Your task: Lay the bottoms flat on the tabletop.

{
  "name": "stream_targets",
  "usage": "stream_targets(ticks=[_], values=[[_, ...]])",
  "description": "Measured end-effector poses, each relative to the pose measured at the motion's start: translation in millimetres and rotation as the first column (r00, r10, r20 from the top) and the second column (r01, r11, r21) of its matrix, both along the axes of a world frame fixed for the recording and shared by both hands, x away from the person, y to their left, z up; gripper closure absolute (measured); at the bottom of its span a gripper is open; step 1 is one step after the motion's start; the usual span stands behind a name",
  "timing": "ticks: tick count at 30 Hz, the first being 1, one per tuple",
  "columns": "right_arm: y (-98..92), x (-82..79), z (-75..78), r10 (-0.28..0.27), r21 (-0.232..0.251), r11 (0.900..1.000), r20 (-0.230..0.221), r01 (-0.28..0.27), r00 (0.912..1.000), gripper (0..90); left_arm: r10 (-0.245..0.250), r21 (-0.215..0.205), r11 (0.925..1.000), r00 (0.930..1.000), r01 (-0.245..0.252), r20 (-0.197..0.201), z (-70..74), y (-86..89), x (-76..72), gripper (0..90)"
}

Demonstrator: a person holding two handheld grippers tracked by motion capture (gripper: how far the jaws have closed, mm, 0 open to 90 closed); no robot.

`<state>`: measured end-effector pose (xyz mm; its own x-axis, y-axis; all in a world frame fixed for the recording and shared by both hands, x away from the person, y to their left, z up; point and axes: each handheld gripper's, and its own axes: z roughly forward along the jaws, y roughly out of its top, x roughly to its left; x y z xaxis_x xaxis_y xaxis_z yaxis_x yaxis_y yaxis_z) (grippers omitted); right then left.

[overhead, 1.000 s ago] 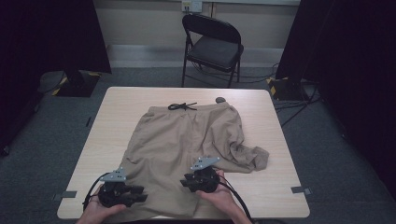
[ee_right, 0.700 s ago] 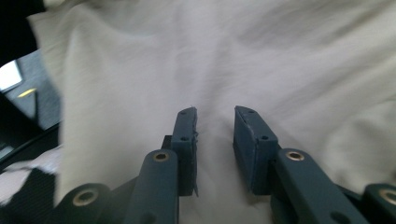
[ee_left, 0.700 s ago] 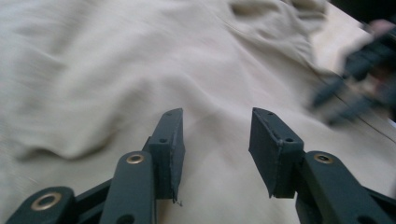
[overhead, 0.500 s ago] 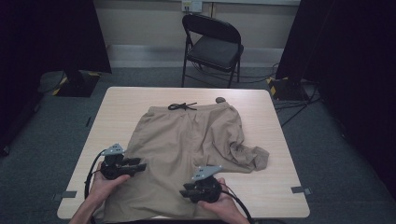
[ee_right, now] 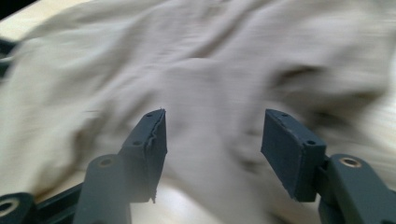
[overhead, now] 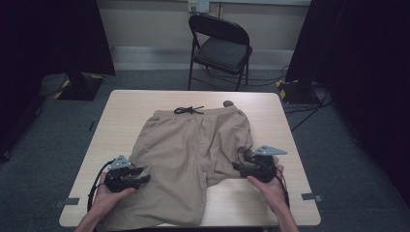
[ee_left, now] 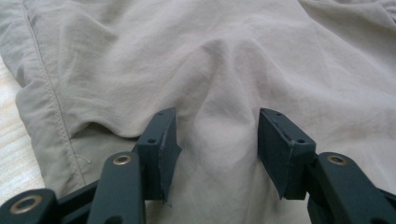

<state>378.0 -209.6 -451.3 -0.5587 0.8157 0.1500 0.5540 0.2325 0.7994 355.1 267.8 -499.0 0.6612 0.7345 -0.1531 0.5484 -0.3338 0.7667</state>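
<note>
Flat on the tabletop (overhead: 121,108), khaki shorts (overhead: 191,154): light, limp, crease-prone cloth, best pinched at hems or waistband; left gripper (ee_left: 217,140) fingers just opened, half-wide astride a raised fold; right gripper (ee_right: 212,140) fingers just opened, wide, gripping nothing.

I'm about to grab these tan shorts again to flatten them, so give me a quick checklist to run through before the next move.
1. Left tool free of cloth: ok; its jaws have just been opening, a raised fold lies between them, the pads stand off it.
2. Right tool free of cloth: ok; its jaws have just been opening and stand apart over the fabric.
3. Shorts lying flat: not ok; the leg by the right tool is bunched.
4. Shorts fully on the table: cannot tell; the near hem reaches the front edge.
5. Drawstring out of the way: ok, at the far waistband.
6. Right gripper view sharp enough to aim: not ok, blurred.
</note>
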Motion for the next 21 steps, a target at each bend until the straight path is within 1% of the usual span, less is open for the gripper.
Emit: stream_targets(ticks=[1, 2, 4, 5, 7, 9, 10, 12, 13, 15, 16, 17, 18, 19, 20, 21], values=[[-8.7, 2.7, -1.0, -0.023, 0.001, 1.000, -0.006, 0.023, 0.9997, 36.5, -0.001, -0.009, 1.0000, 1.0000, 0.001, -0.001, -0.4, 0.4, 0.3, 47.9], [-16.6, 5.1, -2.7, -0.043, -0.003, 0.999, -0.012, 0.043, 0.9990, 35.6, -0.004, -0.009, 0.9999, 1.0000, 0.004, 0.000, -0.6, 1.0, 0.4, 47.9], [-29.7, 8.5, -7.6, -0.060, -0.012, 0.998, -0.042, 0.059, 0.9973, 31.4, -0.004, -0.015, 0.9999, 1.0000, 0.004, 0.000, -1.0, 1.3, 0.1, 47.8], [-34.2, 9.6, -10.9, -0.066, -0.025, 0.998, -0.055, 0.065, 0.9963, 29.2, -0.003, -0.013, 0.9999, 1.0000, 0.003, -0.001, -0.8, 1.5, 0.1, 47.8], [-38.5, 9.9, -18.2, -0.062, -0.046, 0.997, -0.077, 0.058, 0.9951, 28.1, -0.001, -0.020, 0.9998, 1.0000, 0.001, -0.002, -1.1, 1.9, 0.2, 47.7], [-38.8, 9.0, -25.5, -0.080, -0.094, 0.993, -0.062, 0.074, 0.9949, 28.7, -0.002, -0.029, 0.9996, 1.0000, 0.002, -0.006, -1.5, 2.1, 0.4, 47.6], [-38.9, 9.2, -29.2, -0.088, -0.106, 0.991, -0.064, 0.080, 0.9941, 28.9, -0.002, -0.029, 0.9996, 1.0000, 0.002, -0.006, -1.5, 2.3, 0.4, 47.6], [-39.8, 12.1, -36.0, -0.109, -0.146, 0.984, -0.068, 0.098, 0.9918, 30.4, 0.000, -0.031, 0.9995, 1.0000, 0.000, -0.009, -1.4, 2.3, 0.3, 47.1], [-39.9, 14.3, -38.4, -0.115, -0.154, 0.983, -0.069, 0.103, 0.9909, 32.2, -0.001, -0.032, 0.9995, 1.0000, 0.001, -0.008, -1.4, 2.4, 0.4, 46.9], [-38.0, 15.7, -39.0, -0.136, -0.175, 0.977, -0.046, 0.126, 0.9897, 41.3, 0.000, -0.026, 0.9996, 0.9999, 0.000, -0.012, -1.1, 2.5, 0.3, 46.6], [-36.4, 15.9, -39.0, -0.146, -0.182, 0.974, -0.043, 0.136, 0.9884, 47.3, -0.001, -0.026, 0.9997, 0.9999, 0.000, -0.011, -1.1, 2.5, 0.4, 46.5], [-35.2, 15.8, -38.7, -0.142, -0.180, 0.975, -0.036, 0.134, 0.9892, 59.3, -0.001, -0.032, 0.9995, 0.9999, 0.001, -0.010, -1.3, 2.5, 0.5, 46.5], [-34.3, 15.3, -37.9, -0.115, -0.152, 0.983, -0.049, 0.107, 0.9921, 68.4, -0.002, -0.035, 0.9994, 0.9999, 0.002, -0.010, -1.5, 2.6, 0.6, 46.5], [-32.6, 14.3, -36.7, -0.094, -0.129, 0.988, -0.061, 0.086, 0.9937, 74.5, -0.002, -0.035, 0.9994, 0.9999, 0.002, -0.010, -1.5, 2.6, 0.6, 46.5], [-29.5, 12.7, -35.4, -0.071, -0.116, 0.991, -0.066, 0.063, 0.9953, 79.2, -0.003, -0.038, 0.9993, 0.9999, 0.003, -0.011, -1.5, 2.7, 0.8, 46.5], [-26.0, 10.9, -33.2, -0.053, -0.100, 0.994, -0.074, 0.045, 0.9959, 81.5, -0.003, -0.039, 0.9992, 0.9999, 0.003, -0.012, -1.6, 2.8, 0.8, 46.5]])
